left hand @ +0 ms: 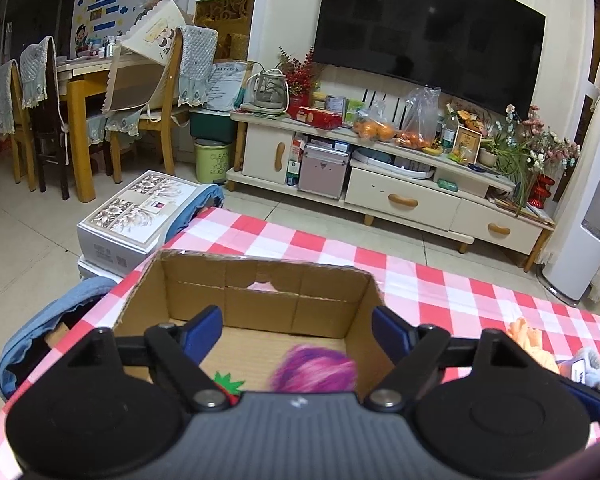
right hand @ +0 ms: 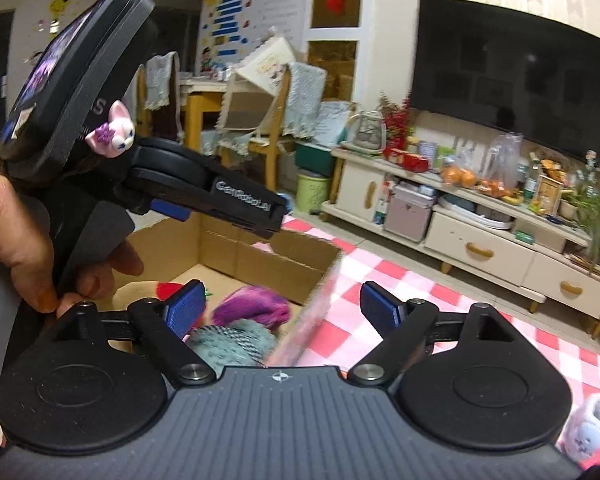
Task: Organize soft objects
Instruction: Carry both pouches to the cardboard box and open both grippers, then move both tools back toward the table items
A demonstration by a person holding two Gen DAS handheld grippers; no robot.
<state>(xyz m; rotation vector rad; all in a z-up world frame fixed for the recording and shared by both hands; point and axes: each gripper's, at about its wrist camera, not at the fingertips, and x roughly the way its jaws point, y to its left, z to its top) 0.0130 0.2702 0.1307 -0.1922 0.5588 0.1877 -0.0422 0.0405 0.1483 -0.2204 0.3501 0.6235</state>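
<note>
- Your left claw (left hand: pixel 298 330) is released, nothing between its blue pads, and it's parked right over the cardboard box (left hand: pixel 260 292). The purple fluffy toy (left hand: pixel 314 370) sits on the box floor just below and ahead of it, blurred, beside a strawberry plush (left hand: pixel 226 386) under the left pad.
- Your right claw (right hand: pixel 282 306) is spread wide and empty too. Under it, inside the box, there's a teal-grey fuzzy thing (right hand: pixel 230 344) right in front of the purple toy, which shows here as well.
- Looks to me like you're in the drop-off step: soft stuff goes in the box, and both claws are free.
- Still out on the checkered counter (left hand: pixel 440 280): an orange plush (left hand: pixel 526 336) off to the right of the left claw, and a small white-blue plush (right hand: pixel 588 432) low to the right of the right claw.
- Next move, I'd guess: swing the right claw over to that white-blue one, drop low, and pinch its middle so it doesn't squish out.
</note>
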